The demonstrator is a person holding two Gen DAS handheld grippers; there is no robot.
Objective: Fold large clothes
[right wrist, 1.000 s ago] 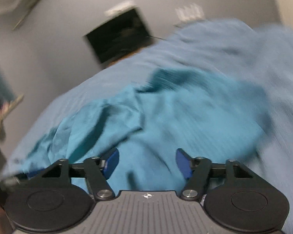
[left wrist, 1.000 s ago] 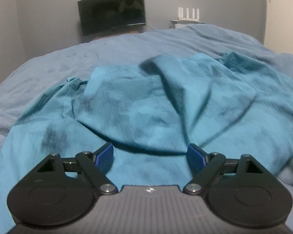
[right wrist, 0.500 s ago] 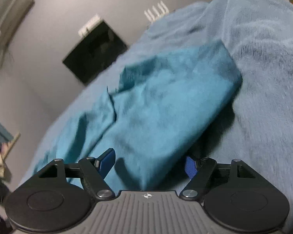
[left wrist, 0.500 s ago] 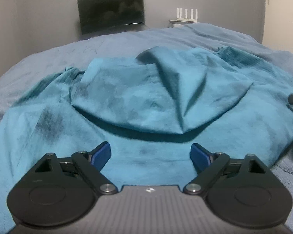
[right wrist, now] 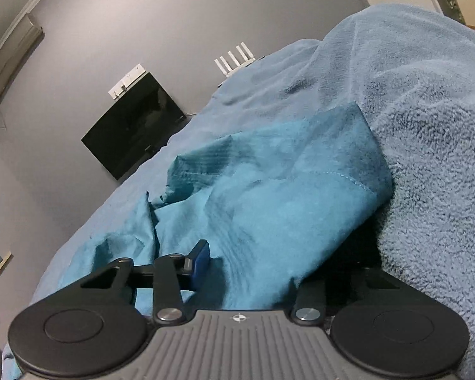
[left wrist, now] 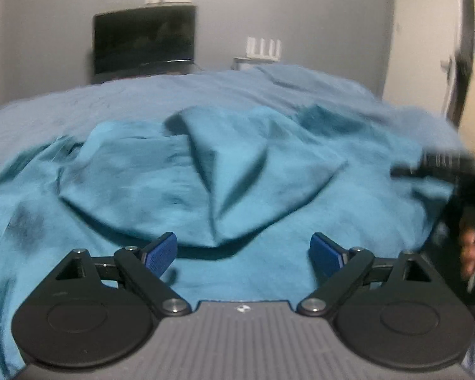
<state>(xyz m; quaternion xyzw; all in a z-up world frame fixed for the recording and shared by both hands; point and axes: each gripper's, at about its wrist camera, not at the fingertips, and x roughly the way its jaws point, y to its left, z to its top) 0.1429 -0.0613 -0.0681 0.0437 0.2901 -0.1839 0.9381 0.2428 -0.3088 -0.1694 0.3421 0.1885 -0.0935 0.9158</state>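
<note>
left gripper [left wrist: 243, 251] jaws wide, empty | right gripper [right wrist: 247, 262] closing around teal garment [right wrist: 269, 196] edge | on blue blanket [right wrist: 427, 126]

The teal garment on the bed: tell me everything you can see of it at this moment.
The teal garment is thin, matte, finely ribbed woven cloth, crumpled and spread unfolded across the blue fleece blanket. A loose flap lies doubled over its middle, with ridges and dark shadowed patches. A stitched hem runs along the edge by a raised blanket fold. The right gripper is closing, with that edge between its fingers. The left gripper hovers open above the near part, nothing between its fingers.
</note>
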